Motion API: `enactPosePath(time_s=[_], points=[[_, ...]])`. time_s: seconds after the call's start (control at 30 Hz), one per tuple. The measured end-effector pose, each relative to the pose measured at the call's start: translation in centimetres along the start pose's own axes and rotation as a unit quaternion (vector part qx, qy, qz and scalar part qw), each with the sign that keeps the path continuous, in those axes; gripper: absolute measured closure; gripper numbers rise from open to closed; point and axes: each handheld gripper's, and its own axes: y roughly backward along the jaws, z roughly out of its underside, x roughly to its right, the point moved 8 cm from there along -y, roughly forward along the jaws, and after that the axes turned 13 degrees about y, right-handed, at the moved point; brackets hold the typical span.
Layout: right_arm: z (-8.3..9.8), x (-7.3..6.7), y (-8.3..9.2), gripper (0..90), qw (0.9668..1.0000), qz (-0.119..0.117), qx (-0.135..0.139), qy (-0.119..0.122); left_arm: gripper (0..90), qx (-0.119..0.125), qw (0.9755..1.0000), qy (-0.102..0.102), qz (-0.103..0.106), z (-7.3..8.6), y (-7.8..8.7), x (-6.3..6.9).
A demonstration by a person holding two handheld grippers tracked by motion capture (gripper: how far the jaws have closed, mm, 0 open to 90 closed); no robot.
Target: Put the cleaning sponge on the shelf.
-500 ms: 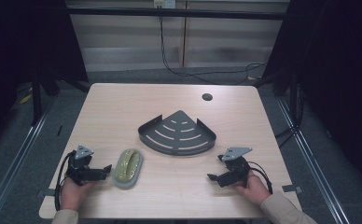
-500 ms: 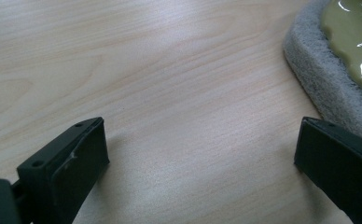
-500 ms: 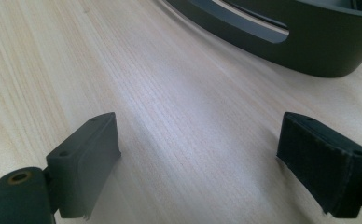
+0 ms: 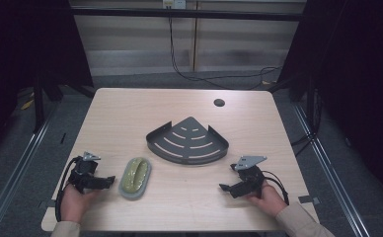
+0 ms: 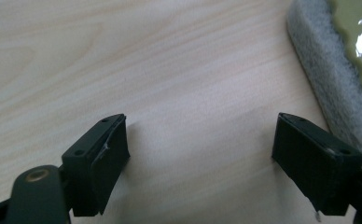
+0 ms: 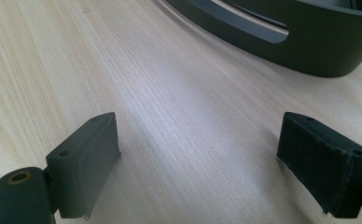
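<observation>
Your left claw (image 4: 108,181) sits just left of the sponge (image 4: 135,177), jaws spread with nothing but bare bench between them. Your right claw (image 4: 225,187) is well off to the sponge's right, also wide open and empty.

The sponge lies flat near the front of the bench (image 4: 130,113), grey scrubby pad underneath, glossy yellow-green top. I'd guess it's light and squishy, and that shiny top could be slick, so pinch it across the short width at the fuzzy grey sides, not the top.

Beyond the sponge and to its right is the dark corner rack (image 4: 189,143), stiff with raised walls. There's plenty of open wood around the sponge; just mind the front edge close behind it.
</observation>
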Motion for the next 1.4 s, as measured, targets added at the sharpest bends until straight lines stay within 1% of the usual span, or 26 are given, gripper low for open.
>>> enactPosePath(time_s=[0.03,0.07,0.1,0.13,0.2,0.3,0.37,0.4,0.47,0.53,0.57,0.6,0.7,0.73,0.77,0.8,0.87,0.97,1.0,1.03,1.07,1.2,1.23,1.27,1.33,1.4], points=[[0.0,0.0,0.0,12.1,1.0000,0.000,0.000,-0.001,22.8,-0.008,1.0000,-0.004,-0.003,0.0,0.1,0.1],[0.0,0.0,0.0,12.1,1.0000,0.000,0.000,-0.001,24.0,-0.008,1.0000,-0.004,-0.003,0.0,0.1,0.1],[0.0,0.0,0.0,12.1,1.0000,0.000,0.000,-0.001,24.1,-0.026,0.9994,-0.019,-0.010,-0.2,0.3,0.3],[0.0,0.0,0.0,12.1,1.0000,0.000,0.000,-0.001,24.2,-0.038,0.9990,-0.022,-0.011,-0.3,0.5,0.6],[0.0,0.0,0.0,12.1,1.0000,0.000,0.000,-0.001,24.2,-0.039,0.9990,-0.018,-0.011,-0.4,0.6,0.7],[0.0,0.0,0.0,12.1,1.0000,0.000,0.000,-0.002,24.2,-0.052,0.9987,0.001,0.002,-0.8,1.2,1.0],[0.0,0.0,0.0,12.1,1.0000,0.001,0.000,-0.001,25.3,-0.062,0.9981,0.003,0.001,-1.2,1.8,1.2],[0.0,0.0,0.0,12.1,1.0000,0.001,0.000,-0.002,25.6,-0.065,0.9979,0.000,-0.003,-1.5,2.1,1.4],[0.0,0.0,0.0,12.1,1.0000,0.001,0.000,-0.002,26.1,-0.075,0.9972,0.000,0.004,-1.8,2.5,1.7],[0.0,0.0,0.0,12.1,1.0000,0.001,0.000,-0.002,26.4,-0.084,0.9964,0.001,0.004,-2.1,2.7,2.1],[0.0,0.0,0.0,12.1,1.0000,0.001,0.000,-0.001,26.5,-0.095,0.9954,-0.001,0.004,-2.2,2.9,2.2],[0.0,0.0,0.0,12.1,1.0000,0.001,0.000,-0.002,27.1,-0.104,0.9946,-0.002,0.008,-2.4,3.0,2.4],[0.0,0.0,0.0,12.1,1.0000,0.001,0.000,-0.002,28.0,-0.116,0.9932,-0.005,0.008,-2.7,3.2,2.9],[0.0,0.0,0.0,12.1,1.0000,0.001,0.000,-0.002,28.1,-0.115,0.9933,-0.002,0.014,-2.9,3.3,3.1],[0.0,0.0,0.0,12.1,1.0000,0.001,0.000,-0.002,28.2,-0.116,0.9930,-0.005,0.018,-3.1,3.4,3.4],[0.0,0.0,0.0,12.1,1.0000,0.001,0.000,-0.002,28.2,-0.113,0.9934,-0.004,0.020,-3.2,3.4,3.6],[0.0,0.0,0.0,12.1,1.0000,0.001,0.000,-0.002,28.4,-0.116,0.9928,-0.015,0.028,-3.6,3.7,4.2],[0.0,0.0,0.0,12.1,1.0000,0.001,-0.001,-0.002,28.9,-0.115,0.9926,-0.020,0.035,-3.9,3.9,4.9],[0.0,0.0,0.0,12.1,1.0000,0.001,0.000,-0.002,29.5,-0.121,0.9916,-0.025,0.038,-4.0,4.0,5.0],[0.0,0.0,0.0,12.1,1.0000,0.001,-0.001,-0.002,30.4,-0.123,0.9913,-0.025,0.039,-4.1,4.1,5.2],[0.0,0.0,0.0,12.1,1.0000,0.001,-0.001,-0.002,30.7,-0.123,0.9912,-0.019,0.043,-4.2,4.1,5.5],[0.0,0.0,0.0,12.1,1.0000,0.001,-0.001,-0.002,33.3,-0.129,0.9900,-0.026,0.051,-4.8,4.5,6.2],[0.0,0.0,0.0,12.1,1.0000,0.001,0.000,-0.002,33.9,-0.128,0.9899,-0.022,0.055,-4.9,4.5,6.5],[0.0,0.0,0.0,12.1,1.0000,0.001,-0.001,-0.002,34.2,-0.130,0.9895,-0.025,0.058,-5.1,4.5,6.6],[0.0,0.0,0.0,12.1,1.0000,0.001,-0.001,-0.002,35.3,-0.132,0.9892,-0.024,0.060,-5.3,4.6,7.1],[0.0,0.0,0.0,12.1,1.0000,0.001,-0.001,-0.002,35.5,-0.139,0.9879,-0.026,0.064,-5.5,4.8,7.5]])
